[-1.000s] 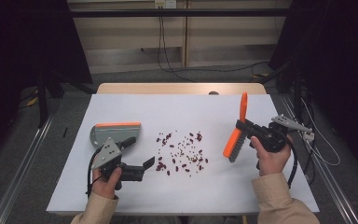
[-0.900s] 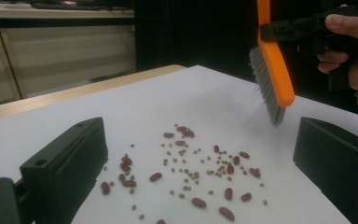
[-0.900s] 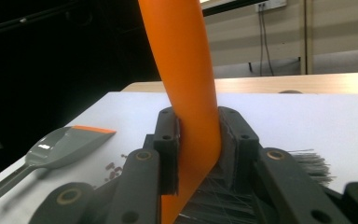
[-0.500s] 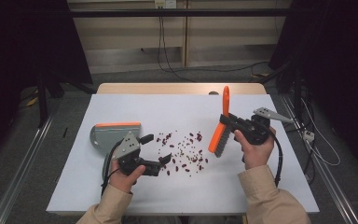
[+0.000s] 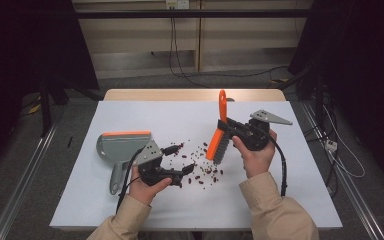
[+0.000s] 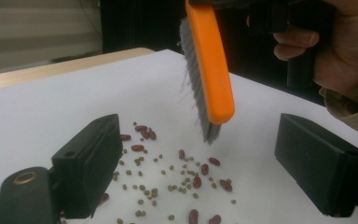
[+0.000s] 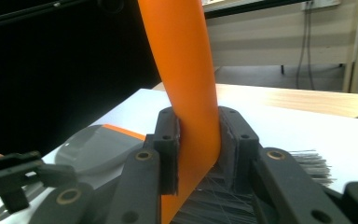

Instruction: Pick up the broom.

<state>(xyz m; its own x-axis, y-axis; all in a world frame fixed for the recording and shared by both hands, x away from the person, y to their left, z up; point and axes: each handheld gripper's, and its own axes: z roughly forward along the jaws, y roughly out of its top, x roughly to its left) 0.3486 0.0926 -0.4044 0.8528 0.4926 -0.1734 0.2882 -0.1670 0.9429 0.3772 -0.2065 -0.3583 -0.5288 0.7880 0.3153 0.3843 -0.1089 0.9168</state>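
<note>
Red beans and small green ones (image 5: 200, 167) (image 6: 186, 172) lie scattered on the middle of the white sheet (image 5: 145, 115). My right gripper (image 5: 225, 127) (image 7: 196, 154) is shut on the handle of an orange brush (image 5: 219, 132) (image 7: 186, 70). The brush (image 6: 209, 70) hangs bristles down just over the far right of the beans. My left gripper (image 5: 180, 159) (image 6: 198, 154) lies low at the beans' left edge. Its jaws have just been closing, stand open and have nothing between them. A grey dustpan with an orange lip (image 5: 122, 147) (image 7: 98, 144) rests on the sheet to its left.
The sheet covers a wooden table whose far edge (image 5: 180, 94) shows at the back. Cables (image 5: 330, 145) lie on the floor to the right. Bare sheet stretches behind the beans and along the front edge.
The right hand has carried the brush leftward to the edge of the beans. The left gripper has slid right, away from the dustpan's handle, up to the beans.
</note>
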